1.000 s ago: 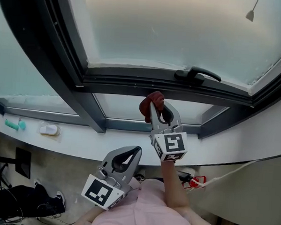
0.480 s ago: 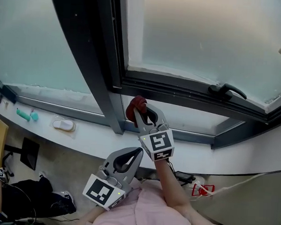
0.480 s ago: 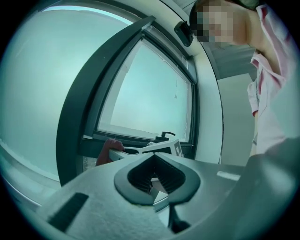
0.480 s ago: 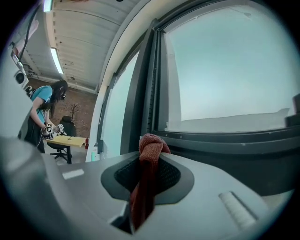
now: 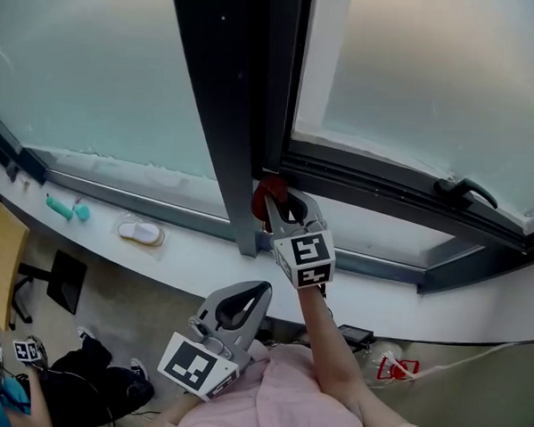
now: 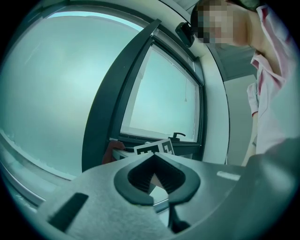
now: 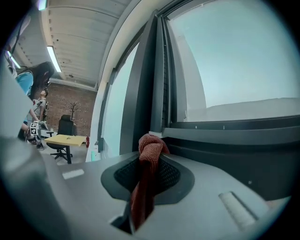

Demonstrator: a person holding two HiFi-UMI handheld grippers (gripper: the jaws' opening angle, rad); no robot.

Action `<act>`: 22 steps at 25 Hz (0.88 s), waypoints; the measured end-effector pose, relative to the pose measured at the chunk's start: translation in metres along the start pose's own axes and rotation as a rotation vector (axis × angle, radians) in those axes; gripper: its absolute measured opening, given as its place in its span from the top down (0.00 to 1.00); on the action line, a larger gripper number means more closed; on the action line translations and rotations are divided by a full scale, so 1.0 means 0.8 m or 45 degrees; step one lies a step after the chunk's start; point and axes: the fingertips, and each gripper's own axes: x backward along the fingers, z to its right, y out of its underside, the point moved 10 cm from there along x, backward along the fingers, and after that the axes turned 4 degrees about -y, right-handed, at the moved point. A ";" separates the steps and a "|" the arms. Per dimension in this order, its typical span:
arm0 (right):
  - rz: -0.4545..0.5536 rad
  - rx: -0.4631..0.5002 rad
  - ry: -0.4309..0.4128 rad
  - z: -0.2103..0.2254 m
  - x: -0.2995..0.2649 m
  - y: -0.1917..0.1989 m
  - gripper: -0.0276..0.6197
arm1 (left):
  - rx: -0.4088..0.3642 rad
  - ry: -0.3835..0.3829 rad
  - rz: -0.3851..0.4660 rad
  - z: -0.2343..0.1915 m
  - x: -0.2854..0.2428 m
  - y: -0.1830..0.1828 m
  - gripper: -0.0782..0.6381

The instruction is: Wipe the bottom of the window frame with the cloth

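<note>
One cloth [image 5: 266, 194] farther left along window frame [image 5: 367, 180]

cloth [image 7: 149, 157]: rust-red woven fabric, nubby, matt
frame [image 5: 232, 117]: dark grey metal, smooth, matt
glass [image 5: 96, 74]: frosted, hazy, soft sheen
sill [image 5: 193, 258]: white, smooth, low sheen
right gripper [image 5: 281, 200]: grey matt plastic, black ribbed pads [image 7: 123, 176]
left gripper [image 5: 261, 288]: same grey matt plastic
</note>
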 end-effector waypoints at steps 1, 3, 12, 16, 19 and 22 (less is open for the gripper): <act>0.011 0.007 0.011 0.001 -0.006 -0.002 0.86 | 0.002 -0.005 0.007 -0.005 0.002 0.000 0.89; 0.024 0.020 0.039 0.003 -0.017 -0.004 0.86 | -0.002 -0.013 -0.012 -0.013 0.007 0.002 0.89; 0.011 0.056 0.111 0.007 -0.031 -0.001 0.86 | -0.002 -0.024 -0.006 -0.034 0.010 -0.004 0.89; 0.015 0.104 0.126 0.004 -0.032 -0.005 0.87 | 0.004 -0.008 -0.007 -0.034 0.006 -0.003 0.89; 0.014 0.120 0.125 0.005 -0.030 -0.005 0.87 | 0.005 -0.001 -0.003 -0.033 0.003 -0.003 0.89; 0.024 0.131 0.148 0.009 -0.022 -0.004 0.87 | 0.007 0.000 0.000 -0.033 0.002 -0.004 0.89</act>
